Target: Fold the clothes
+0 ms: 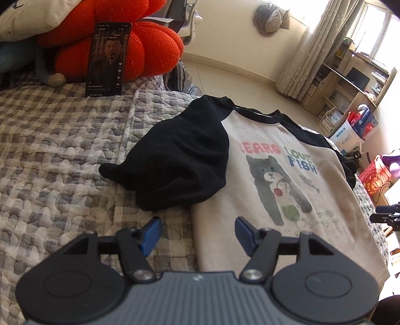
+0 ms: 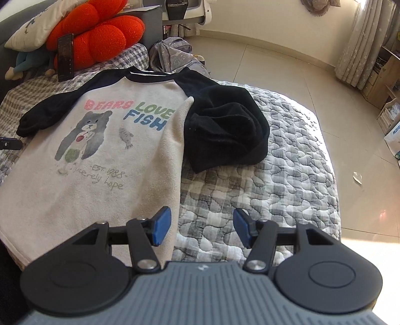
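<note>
A cream shirt (image 1: 287, 160) (image 2: 100, 150) with black raglan sleeves and a bear print lies face up on the checked quilt (image 1: 62, 150) (image 2: 275, 175). One black sleeve (image 1: 180, 160) (image 2: 50, 110) is bunched beside the body in the left wrist view. The other sleeve (image 2: 225, 132) is crumpled on the quilt at the shirt's opposite side. My left gripper (image 1: 197, 232) hovers open over the shirt's side edge near the hem, nothing between its blue pads. My right gripper (image 2: 201, 225) stands open over the opposite side edge, one pad above the cloth, one above the quilt.
A phone (image 1: 108, 60) (image 2: 65, 57) leans on a red cushion (image 1: 150, 50) (image 2: 100, 37) at the head of the bed, beside a white pillow (image 1: 37, 15). A grey backpack (image 2: 172, 57) lies past the collar. The bed edge drops to tiled floor (image 2: 287, 62); wooden shelves (image 1: 350, 82) stand by the curtains.
</note>
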`<state>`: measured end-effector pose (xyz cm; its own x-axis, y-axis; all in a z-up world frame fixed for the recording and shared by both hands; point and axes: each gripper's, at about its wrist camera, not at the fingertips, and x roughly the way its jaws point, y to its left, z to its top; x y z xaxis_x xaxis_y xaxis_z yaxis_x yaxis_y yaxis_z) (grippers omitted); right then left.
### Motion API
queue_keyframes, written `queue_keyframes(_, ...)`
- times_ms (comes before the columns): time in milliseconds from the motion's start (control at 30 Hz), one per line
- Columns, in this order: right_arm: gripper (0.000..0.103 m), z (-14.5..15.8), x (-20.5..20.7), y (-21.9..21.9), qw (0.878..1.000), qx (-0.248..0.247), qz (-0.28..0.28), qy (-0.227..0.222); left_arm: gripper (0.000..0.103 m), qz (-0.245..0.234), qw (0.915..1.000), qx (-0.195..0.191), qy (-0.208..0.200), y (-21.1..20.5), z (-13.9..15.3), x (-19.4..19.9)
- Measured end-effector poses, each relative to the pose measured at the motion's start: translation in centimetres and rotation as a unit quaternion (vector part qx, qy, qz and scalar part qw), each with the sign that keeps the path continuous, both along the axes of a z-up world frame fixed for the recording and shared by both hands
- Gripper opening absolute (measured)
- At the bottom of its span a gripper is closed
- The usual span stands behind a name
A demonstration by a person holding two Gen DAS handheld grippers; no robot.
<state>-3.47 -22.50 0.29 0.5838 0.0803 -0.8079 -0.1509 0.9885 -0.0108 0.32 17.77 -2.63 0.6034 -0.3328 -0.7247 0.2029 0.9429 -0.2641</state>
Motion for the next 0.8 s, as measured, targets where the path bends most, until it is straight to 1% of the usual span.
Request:
queue_keyframes(67, 0.059, -0.4, 1.2, -0.4, 1.000, 0.018, -0.012, 0.000, 0.066, 0.006, 1.0000, 0.000, -0.005, -0.2, -0.3, 0.7)
queue_keyframes(200, 0.059, -1.2, 3.3, -1.2, 0.998, 0.055, -0.042, 0.000, 0.066, 0.016, 0.9997, -0.014, -0.010, -0.3, -0.9, 1.9)
queue_keyframes(333, 0.059, -1.8, 5.3, -2.2, 0.992, 0.096, -0.075, -0.008, 0.064, 0.034, 0.9991, -0.013, -0.021, -0.6, -1.3, 3.0)
queue_keyframes(467, 0.059, -2.1, 7.0, -2.9, 0.986, 0.126, -0.104, -0.017, 0.063, 0.053, 0.9978, -0.016, -0.037, -0.4, -1.3, 3.9)
queue_keyframes(633, 0.059, -2.7, 8.6, -3.5, 0.979, 0.145, -0.138, -0.035, 0.058, 0.086, 0.9948, -0.017, -0.052, 0.4, -1.3, 5.1)
queue_keyframes(733, 0.058, -2.8, 9.3, -3.9, 0.974, 0.156, -0.159, -0.048, 0.051, 0.107, 0.9925, -0.010, -0.059, 0.6, -1.4, 5.9)
queue_keyframes(767, 0.057, -2.8, 9.4, -4.0, 0.972, 0.157, -0.165, -0.055, 0.049, 0.112, 0.9917, -0.006, -0.063, 0.7, -1.4, 6.2)
queue_keyframes(800, 0.049, -2.8, 9.6, -4.1, 0.971, 0.155, -0.170, -0.061, 0.046, 0.120, 0.9905, -0.003, -0.068, 0.7, -1.4, 6.4)
